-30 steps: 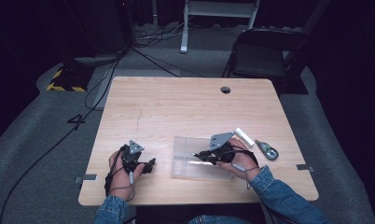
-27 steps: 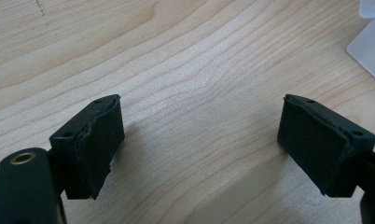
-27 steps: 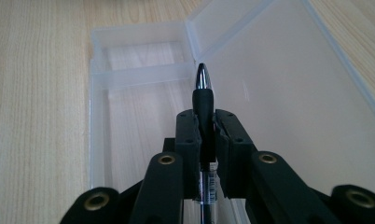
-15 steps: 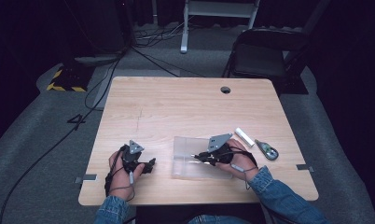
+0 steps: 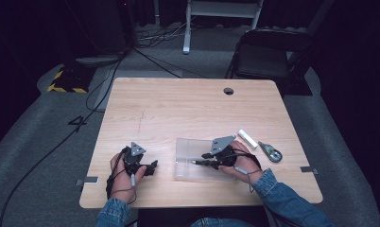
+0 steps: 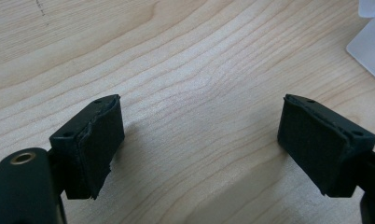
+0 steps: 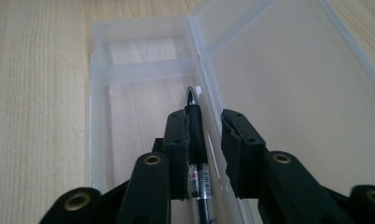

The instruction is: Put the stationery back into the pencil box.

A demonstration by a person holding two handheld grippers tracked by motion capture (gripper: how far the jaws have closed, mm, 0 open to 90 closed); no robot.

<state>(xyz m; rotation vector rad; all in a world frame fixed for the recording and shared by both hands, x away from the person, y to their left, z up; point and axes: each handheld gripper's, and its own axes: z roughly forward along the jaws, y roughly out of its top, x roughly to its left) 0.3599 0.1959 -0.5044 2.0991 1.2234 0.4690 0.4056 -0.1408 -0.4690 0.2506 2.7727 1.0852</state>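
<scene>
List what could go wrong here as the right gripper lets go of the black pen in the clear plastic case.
1. The right gripper has just been opening; the black pen lies between the jaws against one pad, so it could drag along when the hand lifts.
2. The pen lies beside the hinge of the clear plastic case; a nudge could roll it onto the open lid.
3. The left gripper rests open on the wooden table, apart from the case, so the light case could slide.
</scene>
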